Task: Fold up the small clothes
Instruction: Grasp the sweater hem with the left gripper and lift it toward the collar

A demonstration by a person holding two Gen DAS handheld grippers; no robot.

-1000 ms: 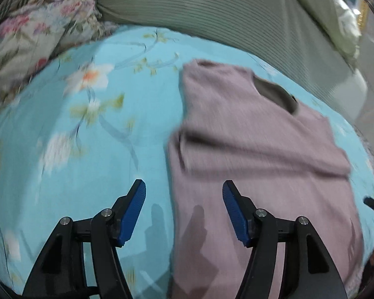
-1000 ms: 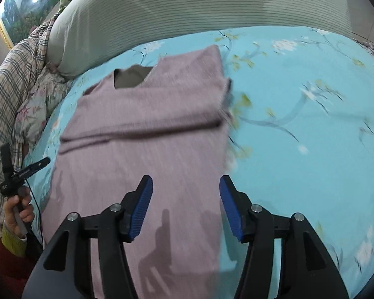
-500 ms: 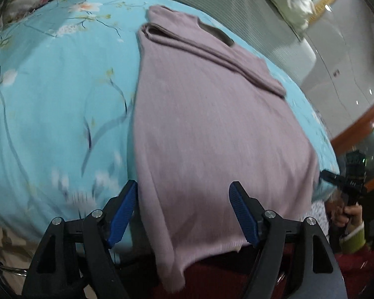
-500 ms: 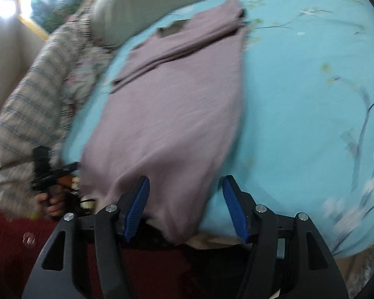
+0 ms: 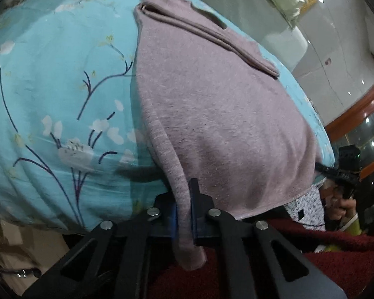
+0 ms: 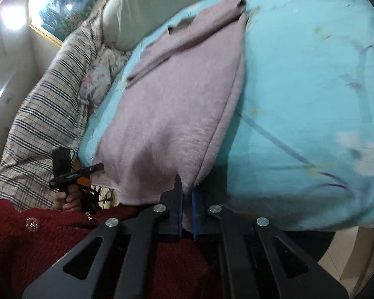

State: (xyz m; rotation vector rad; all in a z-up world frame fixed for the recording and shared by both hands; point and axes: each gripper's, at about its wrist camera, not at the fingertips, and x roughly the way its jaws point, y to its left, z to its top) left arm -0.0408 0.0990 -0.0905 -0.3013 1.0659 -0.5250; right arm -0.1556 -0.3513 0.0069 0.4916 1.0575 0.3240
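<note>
Now a mauve knitted sweater (image 5: 219, 114), soft and slightly fuzzy, spread flat on a bed under a turquoise sheet printed with white blossoms and dark twigs (image 5: 49, 79). Sleeves folded across the chest as a narrow band just below the dark neck opening at the far end. Bottom hem draped over the near edge of the bed, hanging down toward a dark red fleecy garment (image 6: 49, 239).

No containers anywhere in view.

Left tool (image 5: 184, 214) clenched on one bottom corner of the sweater, a strip of knit pinched between the blue pads and trailing below them. Right tool (image 6: 186, 211) clamped on the opposite bottom corner, cloth edge caught between its blue pads. Each tool visible in the other's view, gripped in a hand (image 6: 71, 199) beside the hem.

Grey ribbed pillow (image 6: 147, 7), checked blanket (image 6: 45, 114) and floral cushion (image 6: 99, 74) beyond the far end of the sweater.

Compared with a second ago: both tools then wide open above the middle of the sweater, nothing between the pads; now pulled back to the hem and closed on it.
</note>
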